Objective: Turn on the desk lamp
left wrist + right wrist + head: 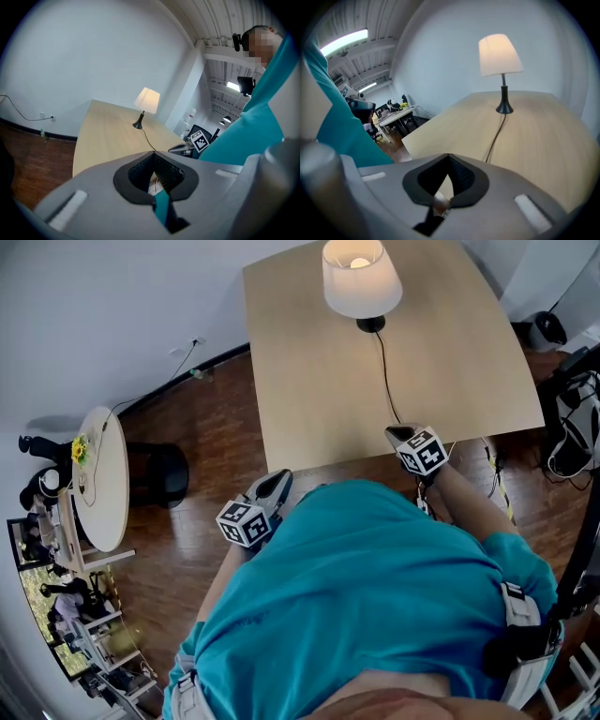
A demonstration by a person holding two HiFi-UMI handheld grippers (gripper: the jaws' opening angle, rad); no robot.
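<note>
1. A lit desk lamp (361, 277) with a white tapered shade, a slim black stem and a round black foot stands at the far end of a pale, smooth wood-grain table (309, 399). The shade glows, and the bulb shows bright through its top opening.
2. A thin black cord (385, 371) runs from the lamp's foot down the tabletop to the near edge, close by the right gripper (398, 434).
3. The left gripper (278, 482), grey moulded plastic with ribbed black pads, has its jaws closed tip to tip with nothing between them. It is held off the table's near left corner, beside the person's teal shirt (375, 587).
4. The right gripper's jaws are likewise pressed together and empty, with their tips at the table's near edge.
5. The lamp stands well clear of both pairs of jaws. It is straight ahead of the left jaws across the tabletop, and ahead and slightly right of the right jaws, with the cord leading back toward them.
</note>
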